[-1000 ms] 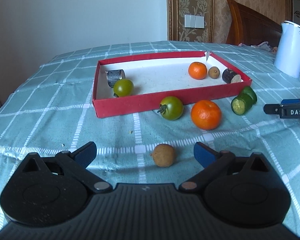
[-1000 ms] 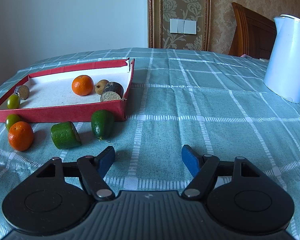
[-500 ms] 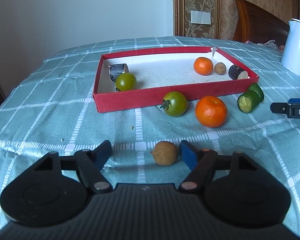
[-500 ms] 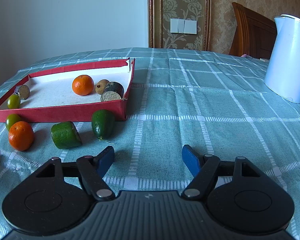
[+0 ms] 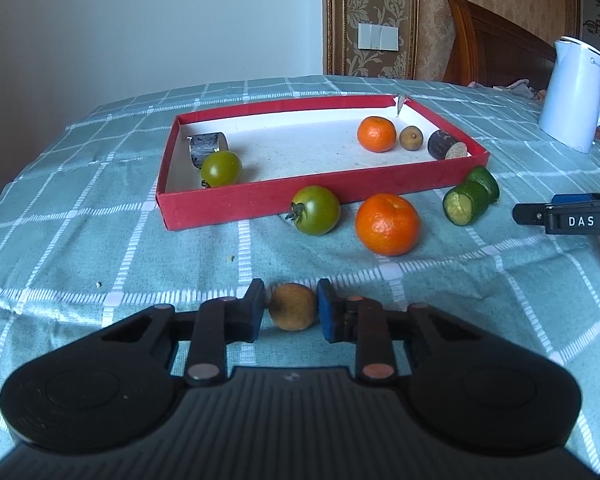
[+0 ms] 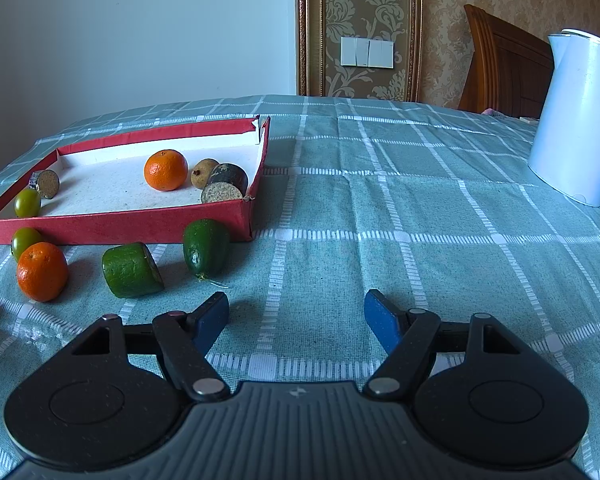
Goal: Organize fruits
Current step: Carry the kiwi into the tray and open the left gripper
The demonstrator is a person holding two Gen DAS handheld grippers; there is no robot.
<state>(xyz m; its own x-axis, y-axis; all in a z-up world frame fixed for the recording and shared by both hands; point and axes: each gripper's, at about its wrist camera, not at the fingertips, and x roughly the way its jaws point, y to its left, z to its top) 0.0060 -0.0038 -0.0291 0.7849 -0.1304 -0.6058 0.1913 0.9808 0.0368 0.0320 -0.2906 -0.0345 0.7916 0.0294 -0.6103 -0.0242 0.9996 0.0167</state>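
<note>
Left gripper [image 5: 292, 312] closed on brown longan [image 5: 293, 312] near table edge, red tray [image 5: 308, 196] beyond; right gripper [image 6: 296, 318] wide over bare cloth right of tray.

"DAS" on right claw [image 5: 572, 216]; "Midea" on kettle [image 6: 576, 120].

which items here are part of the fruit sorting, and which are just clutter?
In the job:
- red tray
- brown fruit between the left gripper fingers
- green tomato, orange, two cucumber pieces outside the tray
- right gripper, open

Just there:
- white kettle
- checked tablecloth
</note>
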